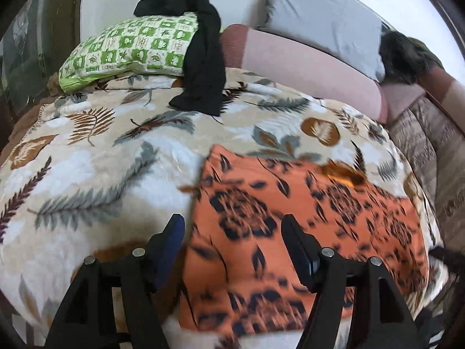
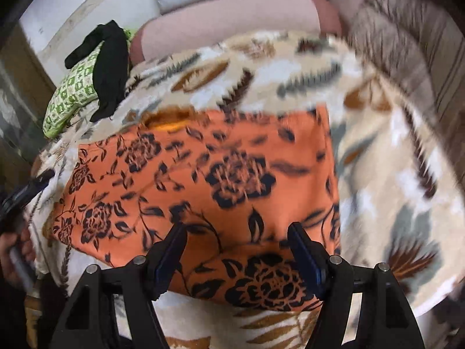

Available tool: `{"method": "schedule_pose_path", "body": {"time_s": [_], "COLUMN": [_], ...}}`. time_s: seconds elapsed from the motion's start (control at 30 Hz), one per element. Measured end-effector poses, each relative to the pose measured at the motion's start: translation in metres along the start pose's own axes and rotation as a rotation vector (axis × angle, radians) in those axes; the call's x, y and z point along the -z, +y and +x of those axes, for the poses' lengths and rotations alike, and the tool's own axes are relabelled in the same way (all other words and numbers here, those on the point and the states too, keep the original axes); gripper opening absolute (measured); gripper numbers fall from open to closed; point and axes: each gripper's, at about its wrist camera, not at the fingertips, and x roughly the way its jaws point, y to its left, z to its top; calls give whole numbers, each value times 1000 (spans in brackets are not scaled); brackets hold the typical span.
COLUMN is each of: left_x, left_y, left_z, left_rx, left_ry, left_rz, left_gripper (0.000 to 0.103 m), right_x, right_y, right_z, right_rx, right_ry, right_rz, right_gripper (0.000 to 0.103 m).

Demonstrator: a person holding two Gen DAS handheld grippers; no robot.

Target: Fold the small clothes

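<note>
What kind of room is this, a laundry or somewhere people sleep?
Most likely a bedroom: a bed spread with a leaf-patterned blanket, a green checked pillow and a grey pillow at its head, and an orange flowered garment laid out on it.

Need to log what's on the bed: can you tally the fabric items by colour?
Orange floral garment: 1
Black garment: 1
Green checked pillow: 1
Pink bolster: 1
Grey pillow: 1
Leaf-print blanket: 1
Total: 6

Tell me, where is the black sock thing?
The black garment is upper left in both wrist views, draped over the green checked pillow and hanging onto the leaf-print blanket.
</note>
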Motion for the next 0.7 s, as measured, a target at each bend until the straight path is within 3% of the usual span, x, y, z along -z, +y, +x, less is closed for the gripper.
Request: {"method": "schedule_pose_path", "body": {"time_s": [0.23,0.5,0.7], "left_x": [34,39,32], "left_y": [-14,-25,-34], "left_z": [-20,-38,-48], "left_rx": [-9,-37,-127], "left_ry": [33,27,25], "left_rz": [35,73,101], "left_gripper": [70,73,74], "right_x": [-4,4,8], "right_y": [18,16,15], "right_z": [-34,-47,-45], "right_rx": [99,105,85], "right_ry": [-87,-102,-95], "right_rz": [-57,-29,-15], "right_gripper": [75,75,75]}}
